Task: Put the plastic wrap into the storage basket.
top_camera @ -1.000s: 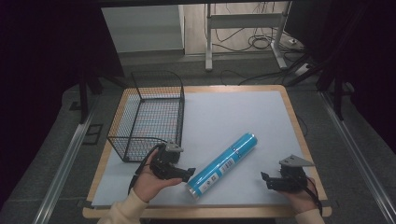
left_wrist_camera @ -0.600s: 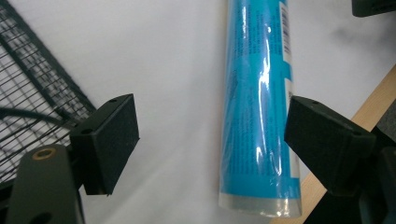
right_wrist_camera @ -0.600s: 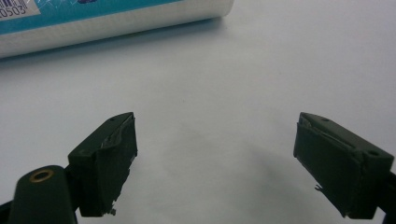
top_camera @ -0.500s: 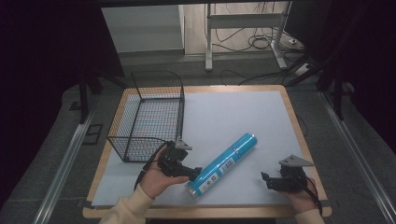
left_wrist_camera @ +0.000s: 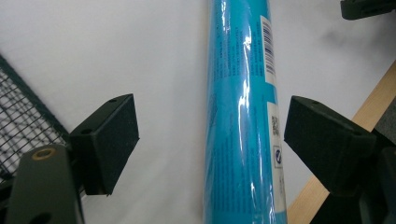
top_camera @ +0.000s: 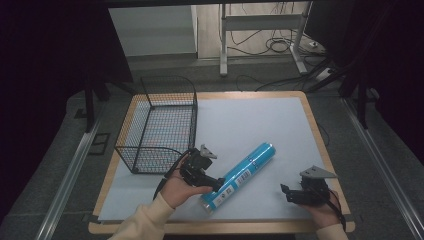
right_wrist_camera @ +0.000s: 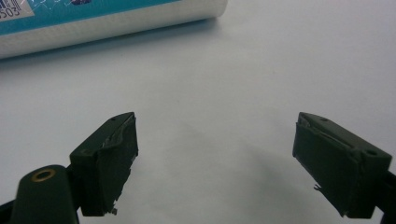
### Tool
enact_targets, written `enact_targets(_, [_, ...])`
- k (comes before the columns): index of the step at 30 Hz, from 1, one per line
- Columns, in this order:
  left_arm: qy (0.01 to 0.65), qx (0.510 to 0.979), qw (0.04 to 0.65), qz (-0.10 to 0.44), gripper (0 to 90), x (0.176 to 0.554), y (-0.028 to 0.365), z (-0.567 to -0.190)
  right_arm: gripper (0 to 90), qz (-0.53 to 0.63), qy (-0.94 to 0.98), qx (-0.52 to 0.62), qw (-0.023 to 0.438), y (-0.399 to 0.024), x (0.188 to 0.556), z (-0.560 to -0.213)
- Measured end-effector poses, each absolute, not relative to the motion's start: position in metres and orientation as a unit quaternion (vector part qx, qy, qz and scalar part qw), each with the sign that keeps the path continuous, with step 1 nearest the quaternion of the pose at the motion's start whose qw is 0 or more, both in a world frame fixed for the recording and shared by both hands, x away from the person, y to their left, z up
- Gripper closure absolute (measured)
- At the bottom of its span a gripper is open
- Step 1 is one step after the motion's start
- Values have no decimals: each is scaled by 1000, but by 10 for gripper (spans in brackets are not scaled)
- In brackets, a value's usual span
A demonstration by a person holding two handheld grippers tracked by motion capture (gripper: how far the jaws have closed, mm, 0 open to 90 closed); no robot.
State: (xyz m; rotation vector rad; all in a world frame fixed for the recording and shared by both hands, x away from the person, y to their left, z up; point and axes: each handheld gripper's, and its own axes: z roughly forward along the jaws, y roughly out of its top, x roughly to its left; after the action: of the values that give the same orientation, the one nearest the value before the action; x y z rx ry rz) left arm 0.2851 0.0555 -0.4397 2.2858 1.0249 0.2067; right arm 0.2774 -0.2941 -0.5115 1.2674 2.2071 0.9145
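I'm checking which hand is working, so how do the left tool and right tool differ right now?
The left tool straddles the blue tube, its pads apart from the wrap; the right tool has bare table between its pads. The left tool sits close to the wire basket; the right tool rests by the table's near right corner. Both are open.

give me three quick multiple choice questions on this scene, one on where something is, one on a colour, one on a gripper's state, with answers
1. Where does the wire basket stand?
A. the table's left side
B. the table's right side
C. on the tube

2. What colour is the tube?
A. red
B. blue
C. yellow

3. How is the left gripper?
A. shut on the tube
B. open, the tube between its fingers
C. inside the basket

Answers: 1 A, the high view shows it at the left. 2 B, its wrap is bright blue. 3 B, gaps show on both sides of the tube.
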Motion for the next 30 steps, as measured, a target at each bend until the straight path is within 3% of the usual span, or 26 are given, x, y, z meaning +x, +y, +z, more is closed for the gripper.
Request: enact_targets(30, [369, 884, 278, 69, 169, 312, 7, -443, 146, 330, 798, 455, 219, -295, 277, -512])
